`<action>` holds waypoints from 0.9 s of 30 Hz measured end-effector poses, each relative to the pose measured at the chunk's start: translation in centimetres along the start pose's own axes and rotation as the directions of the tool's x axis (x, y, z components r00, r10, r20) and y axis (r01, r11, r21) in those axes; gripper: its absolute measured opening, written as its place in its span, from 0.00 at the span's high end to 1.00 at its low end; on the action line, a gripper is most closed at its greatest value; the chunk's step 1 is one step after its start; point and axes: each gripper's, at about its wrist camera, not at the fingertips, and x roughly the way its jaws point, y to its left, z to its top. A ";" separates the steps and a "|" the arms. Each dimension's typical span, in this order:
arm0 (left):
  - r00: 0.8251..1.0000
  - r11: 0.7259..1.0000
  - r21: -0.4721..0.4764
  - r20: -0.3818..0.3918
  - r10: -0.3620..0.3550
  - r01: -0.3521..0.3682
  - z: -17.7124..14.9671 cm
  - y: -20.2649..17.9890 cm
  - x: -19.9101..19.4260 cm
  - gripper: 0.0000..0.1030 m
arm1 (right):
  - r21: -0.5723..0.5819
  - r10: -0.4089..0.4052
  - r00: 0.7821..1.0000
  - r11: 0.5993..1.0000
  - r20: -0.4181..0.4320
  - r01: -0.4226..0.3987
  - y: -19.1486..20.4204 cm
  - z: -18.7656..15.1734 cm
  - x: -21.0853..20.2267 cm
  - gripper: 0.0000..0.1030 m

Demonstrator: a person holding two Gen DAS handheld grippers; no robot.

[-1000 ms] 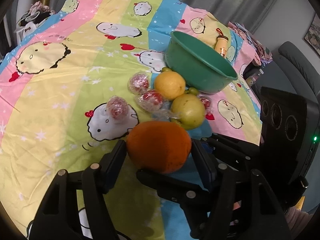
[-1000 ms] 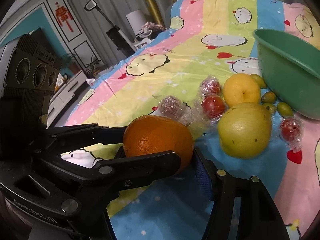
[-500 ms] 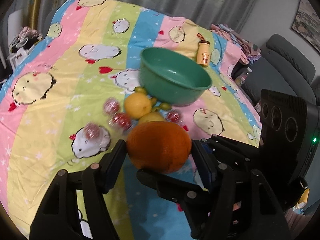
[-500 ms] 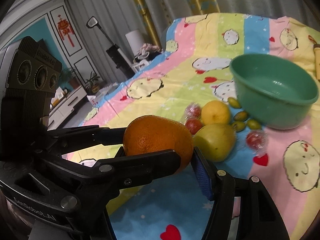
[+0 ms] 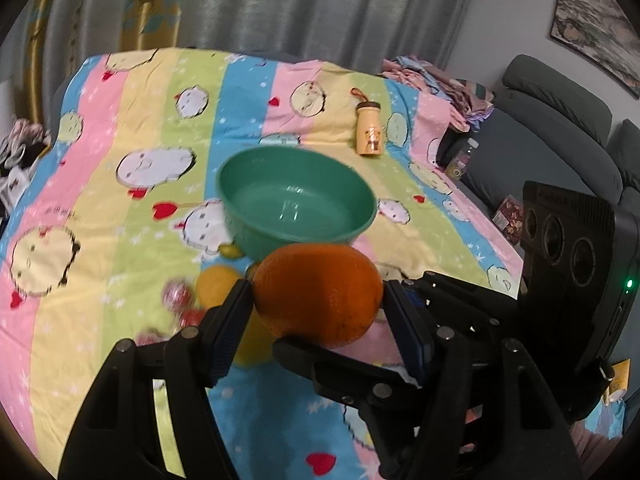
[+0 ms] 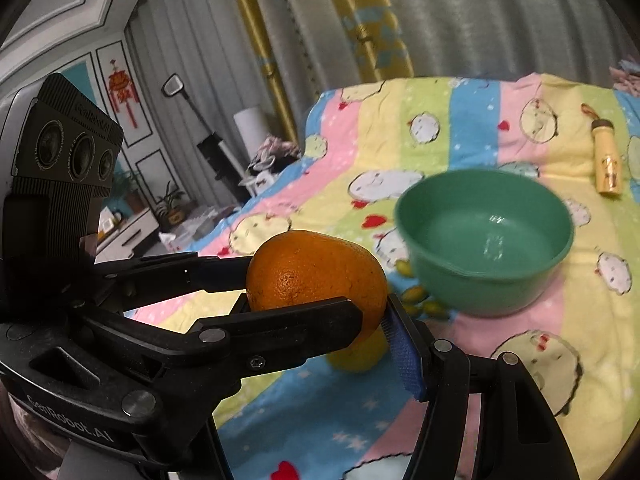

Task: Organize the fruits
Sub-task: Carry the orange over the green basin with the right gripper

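Observation:
A large orange (image 5: 318, 290) is clamped from four sides by both grippers and held above the cloth. My left gripper (image 5: 320, 312) is shut on it, and so is my right gripper (image 6: 316, 300); the orange also shows in the right wrist view (image 6: 316, 276). An empty green bowl (image 5: 296, 200) stands just beyond the orange, also in the right wrist view (image 6: 484, 236). Below and left lie a yellow citrus (image 5: 216, 286), wrapped red fruits (image 5: 178, 294) and small green fruits (image 6: 416, 294), partly hidden by the orange.
A colourful striped cartoon cloth (image 5: 120, 208) covers the table. A small yellow bottle (image 5: 370, 134) lies behind the bowl. A grey sofa (image 5: 560, 120) is at the right, curtains behind. A cabinet and plant (image 6: 160, 208) stand off the left edge.
Both grippers have lifted the orange well above the cloth and moved it towards the bowl. The fruits on the cloth now look smaller and lower.

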 end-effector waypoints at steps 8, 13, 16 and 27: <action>1.000 0.999 0.032 0.012 -0.021 0.020 2.9 -1.0 2.0 0.35 | 0.015 -0.030 0.998 0.999 0.046 0.029 -2.7 1.9 -0.5 0.36; 0.999 0.998 0.041 0.008 -0.038 0.038 4.9 -1.1 3.8 0.35 | 0.026 -0.047 0.997 0.999 0.057 0.046 -4.8 3.2 -0.1 0.36; 0.998 0.998 0.038 -0.001 -0.058 0.058 6.4 -0.9 5.4 0.35 | 0.039 -0.059 0.996 0.998 0.060 0.057 -6.2 4.1 0.4 0.36; 0.977 0.983 -0.080 -0.130 -0.172 0.162 7.6 1.9 13.1 0.35 | 0.142 -0.114 0.992 0.983 -0.051 0.120 -12.3 4.8 5.0 0.36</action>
